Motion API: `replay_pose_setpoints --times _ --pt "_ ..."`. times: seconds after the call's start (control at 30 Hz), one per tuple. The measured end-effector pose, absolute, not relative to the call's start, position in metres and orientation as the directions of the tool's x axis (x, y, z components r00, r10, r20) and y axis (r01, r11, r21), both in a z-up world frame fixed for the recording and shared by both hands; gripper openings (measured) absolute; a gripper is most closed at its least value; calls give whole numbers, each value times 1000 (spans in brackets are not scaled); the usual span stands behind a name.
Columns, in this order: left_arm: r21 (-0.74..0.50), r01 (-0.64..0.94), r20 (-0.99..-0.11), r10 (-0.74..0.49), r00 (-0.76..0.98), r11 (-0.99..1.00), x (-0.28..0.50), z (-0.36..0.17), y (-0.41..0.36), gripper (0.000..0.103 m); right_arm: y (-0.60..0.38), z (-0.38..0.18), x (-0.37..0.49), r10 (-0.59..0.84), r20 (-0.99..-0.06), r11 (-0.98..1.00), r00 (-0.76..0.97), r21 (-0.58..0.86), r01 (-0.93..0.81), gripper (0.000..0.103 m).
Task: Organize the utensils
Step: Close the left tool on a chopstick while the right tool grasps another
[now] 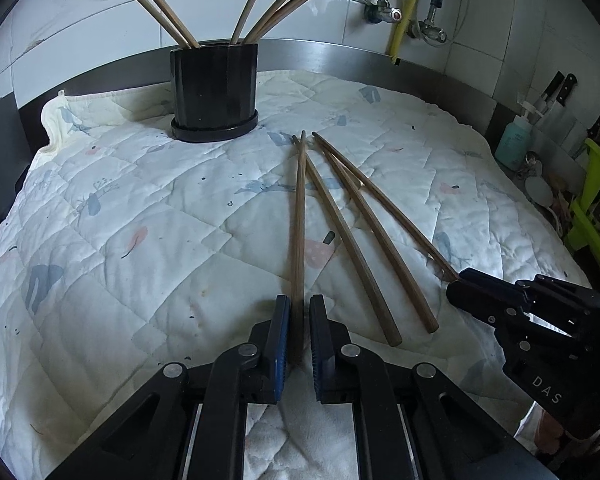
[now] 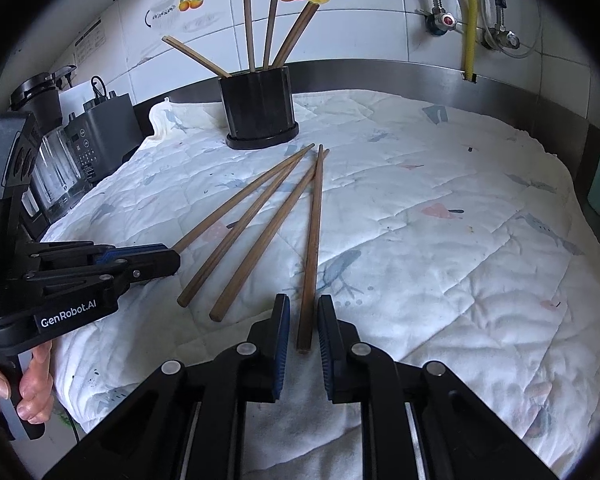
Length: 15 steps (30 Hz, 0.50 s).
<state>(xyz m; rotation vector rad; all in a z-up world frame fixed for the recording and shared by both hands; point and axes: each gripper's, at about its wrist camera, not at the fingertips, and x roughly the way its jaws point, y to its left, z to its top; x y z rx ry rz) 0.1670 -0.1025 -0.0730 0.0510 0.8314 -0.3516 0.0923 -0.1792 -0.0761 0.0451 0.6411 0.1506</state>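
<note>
Lettering "GenRobot.AI" marks the left hand-held gripper (image 2: 156, 258); "DAS" the right (image 1: 460, 284).

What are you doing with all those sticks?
A person is tidying chopsticks with two hand-held grippers. Five chopsticks already stand in the black holder at the back of the quilted cloth. Four more lie fanned out on the cloth. The left gripper has its jaws open around the leftmost chopstick. The right gripper is open around the rightmost chopstick. Neither is lifted yet.
</note>
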Motion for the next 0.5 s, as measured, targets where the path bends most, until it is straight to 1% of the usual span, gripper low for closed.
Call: replay_pose_setpoints --times 0.1,0.33,0.5 --pt "-79 331 -732 -280 621 940 169 -72 -104 7 -182 -74 93 156 -598 988 786 95 -123 11" --pt "-80 325 -727 -278 628 942 172 -62 -92 6 -190 -56 85 140 -568 990 811 82 -113 10" --pt "-76 331 -701 -286 654 941 171 -42 -82 6 -196 -33 83 129 -532 992 837 71 -108 9"
